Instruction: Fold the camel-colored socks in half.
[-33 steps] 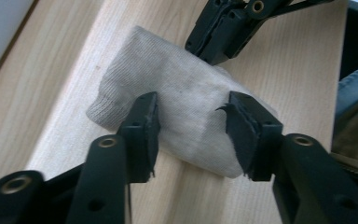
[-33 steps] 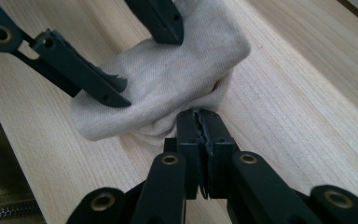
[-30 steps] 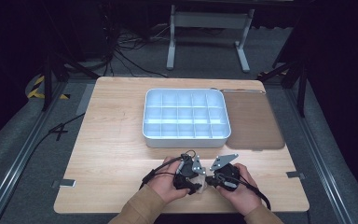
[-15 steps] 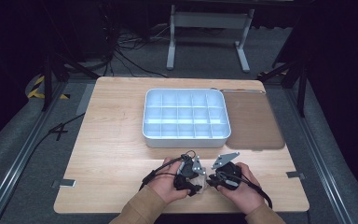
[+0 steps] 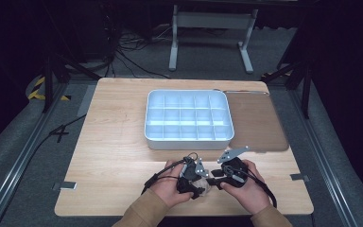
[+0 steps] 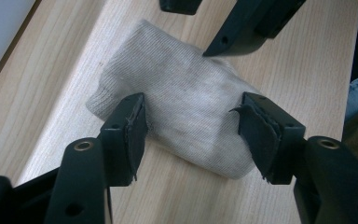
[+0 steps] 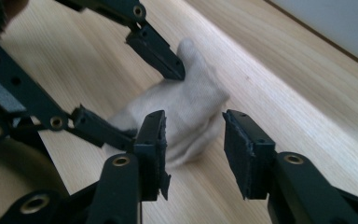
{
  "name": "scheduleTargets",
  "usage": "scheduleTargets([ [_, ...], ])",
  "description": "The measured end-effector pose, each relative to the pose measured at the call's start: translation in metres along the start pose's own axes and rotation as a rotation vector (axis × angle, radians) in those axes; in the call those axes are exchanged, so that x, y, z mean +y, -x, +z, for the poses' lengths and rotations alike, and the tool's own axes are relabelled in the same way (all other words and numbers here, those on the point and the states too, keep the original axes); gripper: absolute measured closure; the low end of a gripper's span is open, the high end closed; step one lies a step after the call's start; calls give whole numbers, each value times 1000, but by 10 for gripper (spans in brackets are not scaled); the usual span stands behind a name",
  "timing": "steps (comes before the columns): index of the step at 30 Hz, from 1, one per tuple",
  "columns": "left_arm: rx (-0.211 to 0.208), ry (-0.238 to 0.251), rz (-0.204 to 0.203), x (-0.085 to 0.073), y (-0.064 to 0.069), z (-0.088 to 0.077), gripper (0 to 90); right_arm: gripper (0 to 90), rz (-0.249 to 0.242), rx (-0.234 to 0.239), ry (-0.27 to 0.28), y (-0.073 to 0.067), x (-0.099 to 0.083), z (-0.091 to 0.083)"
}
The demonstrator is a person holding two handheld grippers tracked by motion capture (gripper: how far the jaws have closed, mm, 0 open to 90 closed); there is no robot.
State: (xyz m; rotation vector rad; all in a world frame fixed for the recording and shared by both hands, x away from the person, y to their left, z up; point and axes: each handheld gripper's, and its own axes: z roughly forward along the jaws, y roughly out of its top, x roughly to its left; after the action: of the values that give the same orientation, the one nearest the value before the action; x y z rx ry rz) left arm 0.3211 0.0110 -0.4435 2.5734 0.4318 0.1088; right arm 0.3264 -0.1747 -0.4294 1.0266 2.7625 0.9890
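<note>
A small off-white knitted sock (image 6: pixel 182 112) lies bunched and folded flat on the wooden table (image 5: pixel 118 142) — soft, ribbed at one end. It rests near the table's front edge, well short of the white compartment tray (image 5: pixel 189 139) — apart from it.

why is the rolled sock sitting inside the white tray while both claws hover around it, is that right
Not quite. The sock lies on the bare table, in front of the tray, not inside it; the high view shows that. Both claws, left and right, do sit open around it, their jaws just having been opening.
</note>
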Motion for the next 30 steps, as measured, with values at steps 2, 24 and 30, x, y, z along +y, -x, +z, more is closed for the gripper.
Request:
scheduleTargets([
  [2, 5, 7, -8, -1, 1, 0, 412, 564, 4, 1, 11, -1, 3, 2],
  [24, 12, -13, -7, -2, 4, 0, 365, 415, 93, 29, -30, 5, 8, 37],
  [30, 13, -15, -3, -2, 4, 0, 363, 395, 119, 45, -31, 8, 7, 40],
])
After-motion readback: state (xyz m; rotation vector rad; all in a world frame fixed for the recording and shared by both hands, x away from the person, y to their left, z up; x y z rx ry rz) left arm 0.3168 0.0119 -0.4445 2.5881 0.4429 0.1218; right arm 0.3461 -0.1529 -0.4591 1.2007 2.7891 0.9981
